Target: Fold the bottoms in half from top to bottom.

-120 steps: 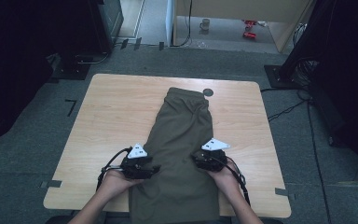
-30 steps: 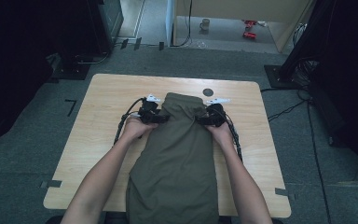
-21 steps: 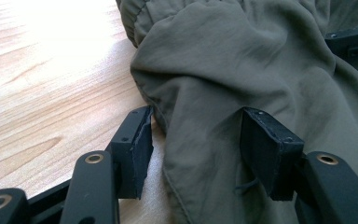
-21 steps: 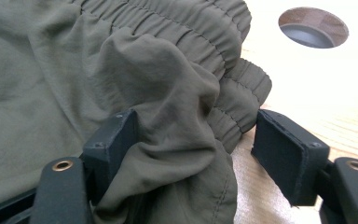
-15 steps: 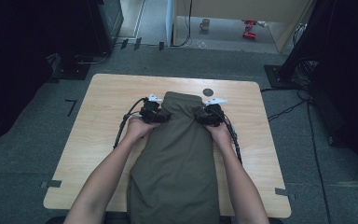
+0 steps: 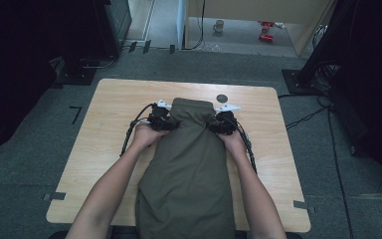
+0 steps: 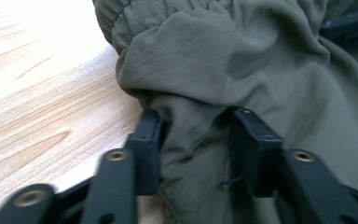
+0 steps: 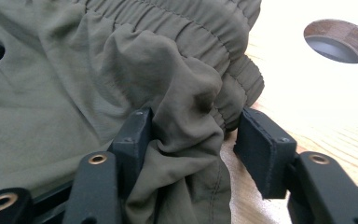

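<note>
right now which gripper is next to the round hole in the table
The right gripper, at the garment's waistband corner just below the hole; the left gripper grips the opposite corner.

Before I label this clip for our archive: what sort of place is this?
Likely a lab or recording studio: a lone wooden table on grey carpet, dark equipment stands around it, cables trailing on the floor.

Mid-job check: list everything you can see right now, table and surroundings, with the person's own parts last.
Olive-green fabric garment with elastic waistband: one, olive, lengthwise on table centre, near end overhanging.
Light wooden table: one, tan, centre.
Round cable hole: one, dark, far table edge.
Mug: one, pale, floor beyond.
Red objects: small, floor beyond; number unclear.
Left hand-held gripper: black, cloth bunched between jaws, which have just been closing.
Right hand-held gripper: black, waistband corner, likewise closing.
</note>
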A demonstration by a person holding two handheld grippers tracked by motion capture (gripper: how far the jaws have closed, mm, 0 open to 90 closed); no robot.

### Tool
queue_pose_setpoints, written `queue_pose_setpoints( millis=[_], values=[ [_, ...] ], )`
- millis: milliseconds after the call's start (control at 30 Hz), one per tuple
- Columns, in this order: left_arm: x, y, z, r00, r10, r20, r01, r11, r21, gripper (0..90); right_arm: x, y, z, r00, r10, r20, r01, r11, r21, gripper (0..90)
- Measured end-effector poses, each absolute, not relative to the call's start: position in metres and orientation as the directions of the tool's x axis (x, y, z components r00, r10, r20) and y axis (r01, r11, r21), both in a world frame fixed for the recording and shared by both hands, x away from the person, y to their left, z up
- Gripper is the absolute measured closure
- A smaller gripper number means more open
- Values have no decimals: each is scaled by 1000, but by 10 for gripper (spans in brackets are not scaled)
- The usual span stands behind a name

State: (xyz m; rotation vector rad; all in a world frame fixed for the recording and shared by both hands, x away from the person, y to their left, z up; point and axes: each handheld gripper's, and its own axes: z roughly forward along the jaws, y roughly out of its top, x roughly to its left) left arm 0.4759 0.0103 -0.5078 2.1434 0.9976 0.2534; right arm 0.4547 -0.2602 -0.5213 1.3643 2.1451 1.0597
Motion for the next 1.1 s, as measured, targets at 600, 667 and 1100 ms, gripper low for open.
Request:
queue_pose_setpoints(
  millis=[600, 667, 1100],
  values=[
    [471, 19, -509, 675, 705, -218, 622, -386, 681, 881, 450, -255, -518, -428, 896, 117, 633, 204, 747, 776],
    [471, 20, -507, 675, 704, -220, 623, -385, 681, 884, 452, -255, -516, -424, 897, 120, 642, 205, 738, 782],
    [482, 27, -479, 662, 710, -240, 622, -342, 704, 891, 465, -256, -487, -406, 897, 176, 674, 164, 720, 802]
  ],
)
